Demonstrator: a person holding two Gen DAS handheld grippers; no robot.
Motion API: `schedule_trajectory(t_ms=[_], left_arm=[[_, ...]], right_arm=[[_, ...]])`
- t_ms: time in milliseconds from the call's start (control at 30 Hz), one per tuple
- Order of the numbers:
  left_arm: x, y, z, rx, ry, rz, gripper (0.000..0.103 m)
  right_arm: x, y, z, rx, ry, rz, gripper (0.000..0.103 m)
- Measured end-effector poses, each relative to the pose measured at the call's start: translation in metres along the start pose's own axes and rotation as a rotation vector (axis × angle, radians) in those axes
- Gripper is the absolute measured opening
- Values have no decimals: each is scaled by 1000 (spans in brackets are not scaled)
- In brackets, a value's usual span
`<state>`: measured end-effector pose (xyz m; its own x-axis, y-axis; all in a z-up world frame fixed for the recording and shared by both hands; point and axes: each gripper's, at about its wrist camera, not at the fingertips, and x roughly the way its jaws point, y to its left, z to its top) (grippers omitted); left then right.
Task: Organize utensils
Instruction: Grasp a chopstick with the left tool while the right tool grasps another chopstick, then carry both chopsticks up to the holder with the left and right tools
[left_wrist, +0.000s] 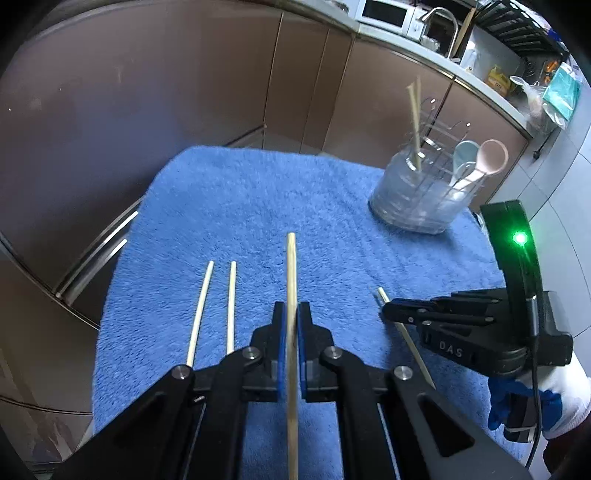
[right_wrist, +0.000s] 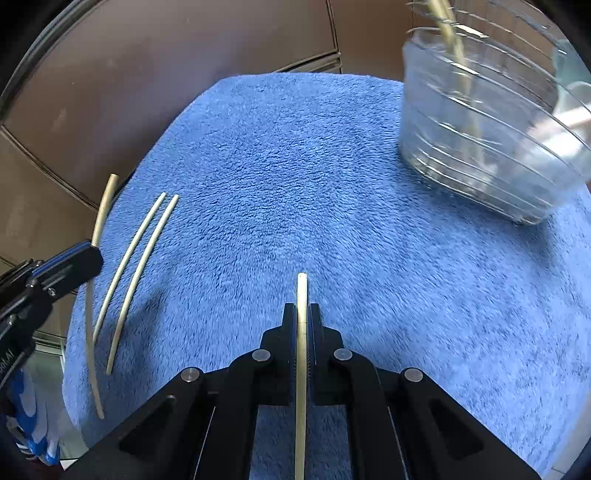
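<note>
- Left hand-held gripper (left_wrist: 291, 314) and right hand-held gripper (right_wrist: 302, 314): each clamps one chopstick (left_wrist: 291, 280) over my blue towel (left_wrist: 240, 206).
- Risk: thin sticks pivoting between pads, missing the holder (left_wrist: 417, 199).

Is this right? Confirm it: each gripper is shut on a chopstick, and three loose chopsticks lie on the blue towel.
Not quite. Only two loose chopsticks lie on the blue towel, as the left wrist view shows. The rest holds: the left gripper and right gripper are each shut on a chopstick.
</note>
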<state>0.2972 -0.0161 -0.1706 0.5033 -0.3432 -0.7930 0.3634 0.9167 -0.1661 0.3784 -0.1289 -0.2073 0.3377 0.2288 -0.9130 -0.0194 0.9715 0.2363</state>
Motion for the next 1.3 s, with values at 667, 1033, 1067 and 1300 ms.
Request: schedule_trajectory(t_ms=[667,1033,1067,1300], left_arm=[[-112,-91,-51,158,-247,80,5],[-152,-121,-64,205,-331,90,5],[-153,-121,-62,199,-337,85,5],[-164,-103,0,66,-448,-20,5]], right_arm=[[-166,-23,-106,-76,-370,120,5],[-234,-11,-143,-115,-560,128,5],[-240,-11,-143,-120,-582,124,5],[-269,-21,-115,-133,-737,111,5]])
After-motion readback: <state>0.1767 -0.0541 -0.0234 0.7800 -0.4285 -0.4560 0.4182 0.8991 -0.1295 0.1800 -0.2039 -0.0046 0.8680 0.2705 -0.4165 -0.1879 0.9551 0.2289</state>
